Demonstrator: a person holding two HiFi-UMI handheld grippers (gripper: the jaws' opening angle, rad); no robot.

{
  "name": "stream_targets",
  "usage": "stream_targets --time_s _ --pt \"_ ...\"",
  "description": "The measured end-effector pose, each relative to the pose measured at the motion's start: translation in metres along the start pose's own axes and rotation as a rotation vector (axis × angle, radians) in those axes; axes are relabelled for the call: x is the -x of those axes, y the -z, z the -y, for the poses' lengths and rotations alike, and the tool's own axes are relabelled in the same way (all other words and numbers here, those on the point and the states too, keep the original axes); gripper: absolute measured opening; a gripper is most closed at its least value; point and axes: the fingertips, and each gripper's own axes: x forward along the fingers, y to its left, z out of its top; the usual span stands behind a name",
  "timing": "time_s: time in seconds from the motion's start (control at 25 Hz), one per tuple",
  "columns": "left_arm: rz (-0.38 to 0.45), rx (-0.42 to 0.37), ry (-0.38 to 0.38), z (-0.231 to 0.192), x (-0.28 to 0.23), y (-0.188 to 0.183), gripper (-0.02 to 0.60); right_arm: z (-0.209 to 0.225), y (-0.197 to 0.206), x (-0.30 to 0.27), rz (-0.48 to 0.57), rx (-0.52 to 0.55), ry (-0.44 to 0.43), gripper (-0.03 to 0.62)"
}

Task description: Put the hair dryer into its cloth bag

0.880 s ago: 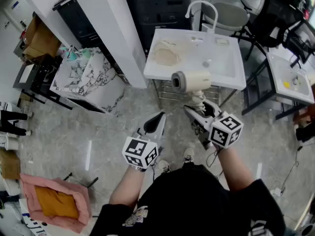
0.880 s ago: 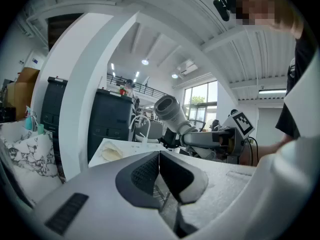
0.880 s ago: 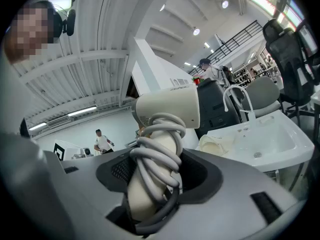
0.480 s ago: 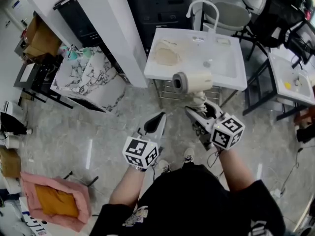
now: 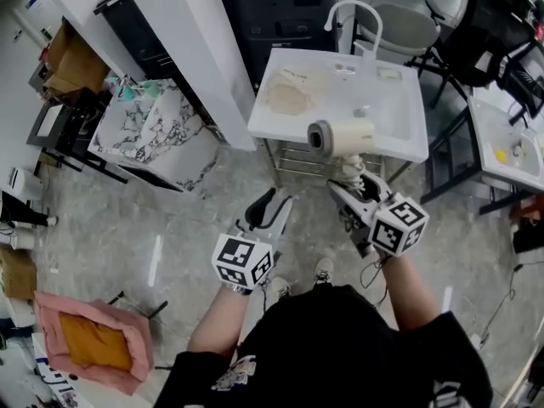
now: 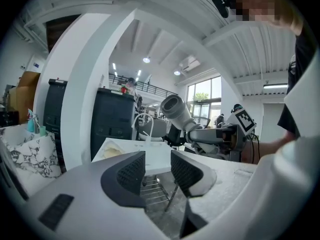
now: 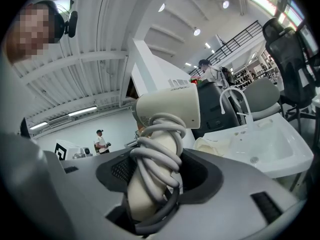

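A cream hair dryer [image 5: 340, 137] with its grey cord wound round the handle is held upright in my right gripper [image 5: 353, 187], whose jaws are shut on the handle. The dryer's barrel hangs over the front edge of the white sink table [image 5: 399, 130]. In the right gripper view the dryer [image 7: 167, 109] fills the space between the jaws of my right gripper [image 7: 155, 176]. The beige cloth bag [image 5: 287, 99] lies flat on the table's left part. My left gripper [image 5: 270, 206] is open and empty, in front of the table. The left gripper view shows the open left gripper [image 6: 157, 169], the dryer [image 6: 176, 111] and the bag [image 6: 114, 151].
A curved tap [image 5: 353, 11] rises at the table's back, and a wire rack [image 5: 293, 155] sits beneath it. A marble-patterned table [image 5: 153, 130] and a white pillar [image 5: 170, 32] stand to the left. Black chairs [image 5: 493, 32] are at the right. A pink cushion [image 5: 93, 342] lies on the floor.
Both grippers and the dryer have drifted slightly to the right along the table's front edge. The grip on the dryer is the same.
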Motion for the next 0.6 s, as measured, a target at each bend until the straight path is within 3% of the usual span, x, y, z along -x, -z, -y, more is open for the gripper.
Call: stream_targets --time_s 0.24,0.6 --pt "0.000 -0.009 -0.013 0.007 -0.028 -0.005 0.189 0.029 -0.012 0.003 -0.009 0.000 -0.014 0.238" --pt "0.013 -0.025 -0.046 0.010 -0.065 -0.017 0.210 0.071 -0.029 0.003 -0.016 -0.002 -0.036 0.238"
